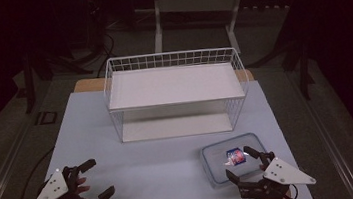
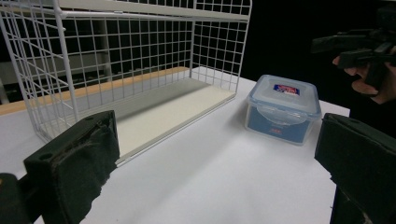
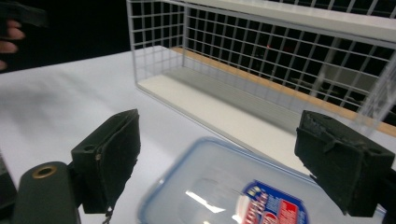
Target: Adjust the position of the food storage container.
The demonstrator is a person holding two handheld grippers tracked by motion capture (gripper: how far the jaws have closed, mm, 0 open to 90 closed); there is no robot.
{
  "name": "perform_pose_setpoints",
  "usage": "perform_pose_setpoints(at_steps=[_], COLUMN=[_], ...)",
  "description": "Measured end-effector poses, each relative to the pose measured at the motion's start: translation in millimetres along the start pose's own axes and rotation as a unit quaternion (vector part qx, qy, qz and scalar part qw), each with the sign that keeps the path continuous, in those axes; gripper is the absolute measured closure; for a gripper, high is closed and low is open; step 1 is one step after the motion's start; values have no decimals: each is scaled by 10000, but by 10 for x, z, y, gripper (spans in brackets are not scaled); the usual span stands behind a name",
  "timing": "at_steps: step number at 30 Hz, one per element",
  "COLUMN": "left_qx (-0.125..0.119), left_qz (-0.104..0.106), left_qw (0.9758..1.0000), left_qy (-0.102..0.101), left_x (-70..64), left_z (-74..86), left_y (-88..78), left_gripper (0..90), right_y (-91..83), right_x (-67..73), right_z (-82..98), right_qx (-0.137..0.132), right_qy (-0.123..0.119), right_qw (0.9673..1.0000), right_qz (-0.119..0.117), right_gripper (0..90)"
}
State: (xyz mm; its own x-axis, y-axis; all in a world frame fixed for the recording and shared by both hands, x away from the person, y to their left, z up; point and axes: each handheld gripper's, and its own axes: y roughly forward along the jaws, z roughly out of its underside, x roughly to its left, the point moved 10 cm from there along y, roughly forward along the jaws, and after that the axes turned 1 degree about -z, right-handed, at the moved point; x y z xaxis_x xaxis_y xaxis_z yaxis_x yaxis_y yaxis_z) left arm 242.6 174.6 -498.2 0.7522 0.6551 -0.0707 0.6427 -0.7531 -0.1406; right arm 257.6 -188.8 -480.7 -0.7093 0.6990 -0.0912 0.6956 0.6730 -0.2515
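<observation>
A clear plastic food box with a blue-tinted lid and a red and blue label (image 1: 231,157) sits on the table at the front right; the same box (image 2: 283,108) appears across the table in the left gripper view. My right gripper (image 1: 239,163) is open just above and behind the box (image 3: 224,186), its jaws spread wide on either side of the lid. My left gripper (image 1: 97,178) is open at the front left, nothing between its jaws. A white wire shelf rack (image 1: 176,94) stands at the middle back of the table.
The rack (image 2: 140,60) has a white top board and a white bottom board with an open front. The pale table top (image 1: 152,167) lies bare between the two grippers. Dark floor, cables and a stand's legs lie beyond the table's far edge.
</observation>
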Motion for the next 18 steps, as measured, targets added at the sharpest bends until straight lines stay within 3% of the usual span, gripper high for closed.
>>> perform_pose_setpoints(at_steps=[6,12,15,18], left_qx=[2,22,11,14], left_qz=[-3,4,11,11], left_qw=[10000,10000,10000,10000], left_qy=[8,29,9,14], left_x=[-5,-15,-15,-17], left_z=[-3,0,-3,-4], left_y=[4,9,7,7], left_gripper=[0,0,0,0], right_y=[-13,-15,-45,-77], right_x=[103,158,138,74], right_z=[-123,-283,-395,-499], right_qx=[-90,-176,-286,-377], right_qy=[20,-97,-213,-132], right_qw=[9999,9998,9993,9991], right_qz=[-108,32,137,173], right_gripper=[113,114,138,147])
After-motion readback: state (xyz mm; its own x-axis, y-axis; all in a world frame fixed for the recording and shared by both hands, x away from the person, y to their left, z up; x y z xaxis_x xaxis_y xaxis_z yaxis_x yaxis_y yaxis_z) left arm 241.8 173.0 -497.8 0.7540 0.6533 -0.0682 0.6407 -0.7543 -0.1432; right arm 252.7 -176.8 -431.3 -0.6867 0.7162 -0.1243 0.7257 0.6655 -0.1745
